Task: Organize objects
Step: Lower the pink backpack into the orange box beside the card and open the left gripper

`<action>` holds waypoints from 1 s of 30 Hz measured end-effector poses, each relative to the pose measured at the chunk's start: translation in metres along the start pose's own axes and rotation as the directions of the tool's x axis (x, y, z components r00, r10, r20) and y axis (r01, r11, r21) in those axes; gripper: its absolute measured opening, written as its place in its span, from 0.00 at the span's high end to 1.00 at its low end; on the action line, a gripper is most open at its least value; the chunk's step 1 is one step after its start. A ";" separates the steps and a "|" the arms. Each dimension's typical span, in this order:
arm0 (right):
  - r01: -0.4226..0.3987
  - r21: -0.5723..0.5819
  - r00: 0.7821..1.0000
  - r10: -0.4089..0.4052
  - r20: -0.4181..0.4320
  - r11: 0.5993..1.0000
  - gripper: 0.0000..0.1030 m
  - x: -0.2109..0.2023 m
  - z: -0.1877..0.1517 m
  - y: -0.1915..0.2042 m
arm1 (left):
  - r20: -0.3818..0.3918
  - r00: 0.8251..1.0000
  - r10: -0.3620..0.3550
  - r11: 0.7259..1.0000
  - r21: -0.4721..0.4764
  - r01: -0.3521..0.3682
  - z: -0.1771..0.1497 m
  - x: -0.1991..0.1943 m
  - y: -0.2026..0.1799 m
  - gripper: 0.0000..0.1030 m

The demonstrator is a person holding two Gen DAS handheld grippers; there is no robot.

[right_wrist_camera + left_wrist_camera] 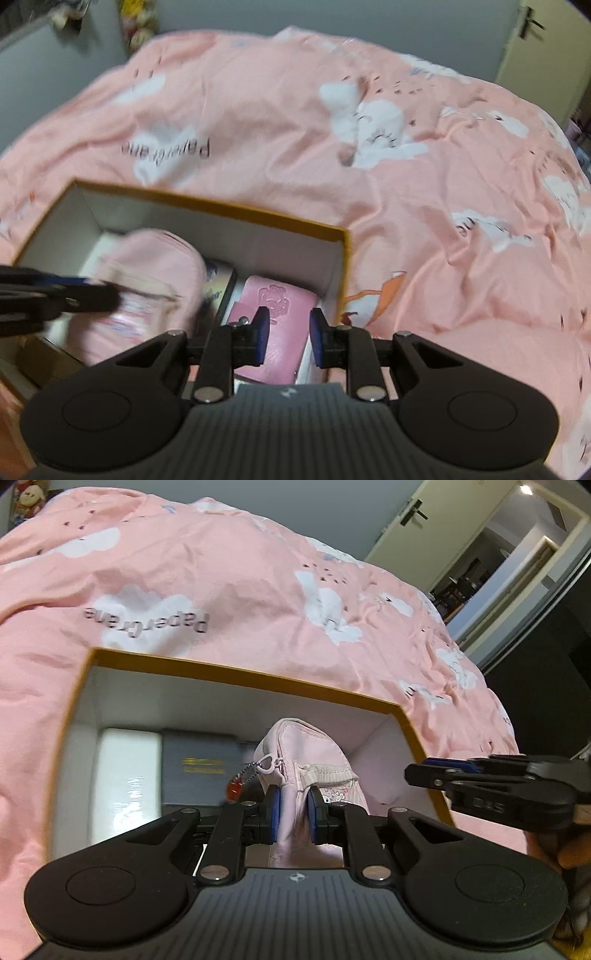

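Observation:
My left gripper (293,814) is shut on a pale pink zip pouch (306,749) and holds it inside an open box with a mustard rim (236,674). A red charm (234,789) hangs from the pouch's zip. The pouch also shows, blurred, in the right wrist view (155,266), with the left gripper's fingers (85,291) on it. My right gripper (288,338) is open and empty over the box's right end, above a pink wallet (273,314). It shows from the side in the left wrist view (417,775).
The box (343,266) lies on a bed with a pink cloud-print duvet (240,583). Inside lie a white box (125,775) and a dark grey booklet (199,771). A door (410,520) stands open at the far right. Stuffed toys (136,22) sit beyond the bed.

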State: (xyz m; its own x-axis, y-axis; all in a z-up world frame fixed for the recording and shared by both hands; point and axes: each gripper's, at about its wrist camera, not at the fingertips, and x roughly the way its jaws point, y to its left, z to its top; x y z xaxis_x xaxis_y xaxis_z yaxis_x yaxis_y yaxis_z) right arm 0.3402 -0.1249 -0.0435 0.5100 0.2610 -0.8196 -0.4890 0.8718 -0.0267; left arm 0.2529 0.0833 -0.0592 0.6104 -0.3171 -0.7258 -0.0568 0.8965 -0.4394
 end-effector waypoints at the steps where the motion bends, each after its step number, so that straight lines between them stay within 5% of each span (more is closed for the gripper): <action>1: 0.004 0.014 1.000 -0.004 0.019 1.000 0.75 -0.006 -0.003 -0.003 | -0.005 1.000 -0.004 1.000 0.011 0.004 0.001 0.004 -0.005 0.84; 8: 0.002 0.048 0.999 -0.004 0.053 0.999 0.69 -0.015 -0.019 -0.023 | -0.044 0.999 0.013 0.997 0.079 -0.010 0.003 0.046 -0.036 0.84; 23: -0.023 0.017 1.000 0.023 -0.009 1.000 0.58 0.018 -0.029 -0.027 | -0.123 0.988 0.090 0.995 -0.023 -0.094 0.007 0.094 -0.045 0.83; 30: -0.021 0.011 0.999 0.022 -0.025 1.000 0.56 0.022 -0.033 -0.025 | -0.171 0.975 0.141 0.989 -0.020 -0.146 0.010 0.107 -0.046 0.74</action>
State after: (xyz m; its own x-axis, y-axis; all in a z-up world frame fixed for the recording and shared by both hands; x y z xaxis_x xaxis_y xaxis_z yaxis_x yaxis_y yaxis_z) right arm 0.3406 -0.1544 -0.0800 0.4813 0.2693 -0.8342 -0.4922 0.8705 -0.0029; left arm 0.3286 0.0111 -0.1108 0.4525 -0.2358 -0.8600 -0.1614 0.9268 -0.3391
